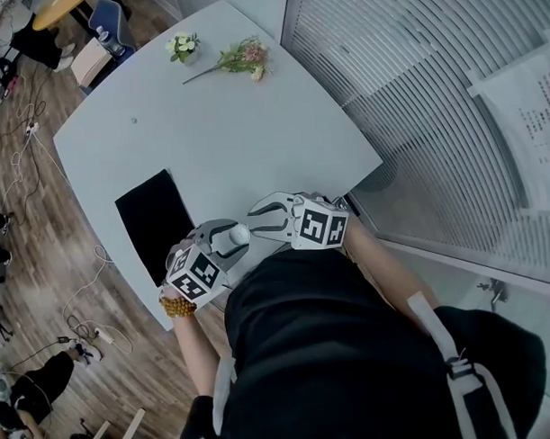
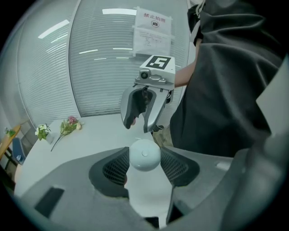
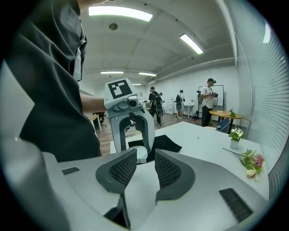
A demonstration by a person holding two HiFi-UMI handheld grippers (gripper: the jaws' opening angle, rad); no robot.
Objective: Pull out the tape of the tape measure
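Closest to the body, both grippers are up at the near edge of the counter [image 1: 254, 125], tips facing each other. The left gripper [image 2: 144, 168] is clamped on the tape measure [image 2: 144, 154], a little round white one, with a mesh pad pressed on each side of it. Its flat face with the small centre button looks straight back at the left gripper's camera. Since it's a round puck there's no real long axis to call, and I can't tell which way the tape slot points.

The right gripper [image 3: 145, 164] has its jaws apart with nothing in the gap. In the head view its tips sit just beside the tape measure, not touching as far as I can see.

Just past the left gripper there's a black mat [image 1: 153, 218] lying flat on the counter. At the far end sit a small vase of white flowers [image 1: 183, 46] and a loose flower sprig [image 1: 242, 58].
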